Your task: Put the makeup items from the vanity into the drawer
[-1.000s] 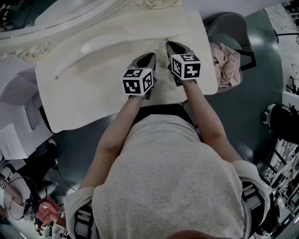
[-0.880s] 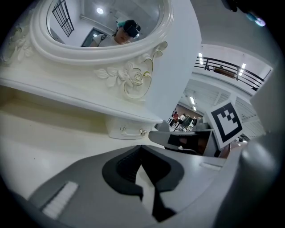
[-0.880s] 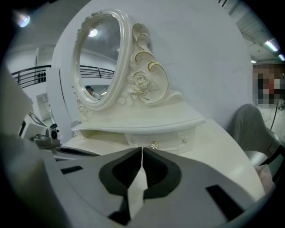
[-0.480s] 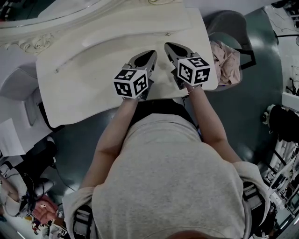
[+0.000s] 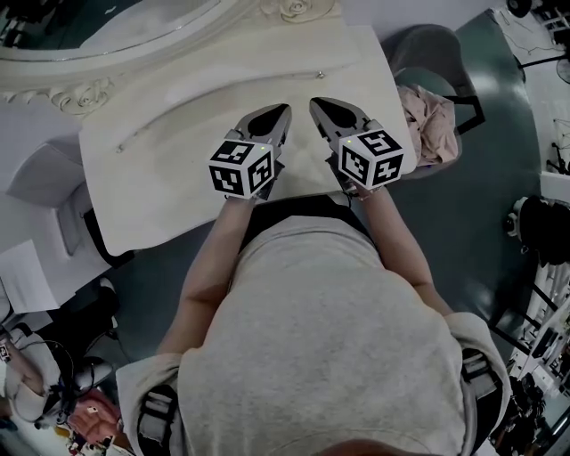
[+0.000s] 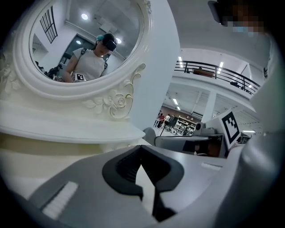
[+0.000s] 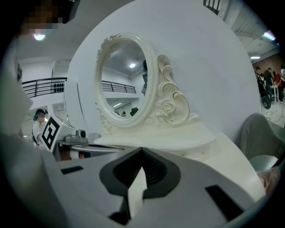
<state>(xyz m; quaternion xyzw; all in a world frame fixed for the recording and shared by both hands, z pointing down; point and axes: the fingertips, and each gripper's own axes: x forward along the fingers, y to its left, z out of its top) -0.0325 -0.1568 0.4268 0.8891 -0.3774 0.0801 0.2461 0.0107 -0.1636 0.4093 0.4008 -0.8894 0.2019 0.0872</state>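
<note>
Left gripper [image 5: 285,109] and right gripper [image 5: 313,101] closed, empty, over vanity [image 5: 178,191]; mirror [image 5: 116,22] cropped; pinkish cloth [image 5: 429,120] perhaps on chair [image 5: 436,44]

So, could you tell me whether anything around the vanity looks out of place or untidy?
Nothing looks spilled or damaged. The one untidy thing is a crumpled pink cloth heaped on the grey chair right of the vanity top. No makeup shows on it, and the left tool and right tool are shut and empty.
</note>
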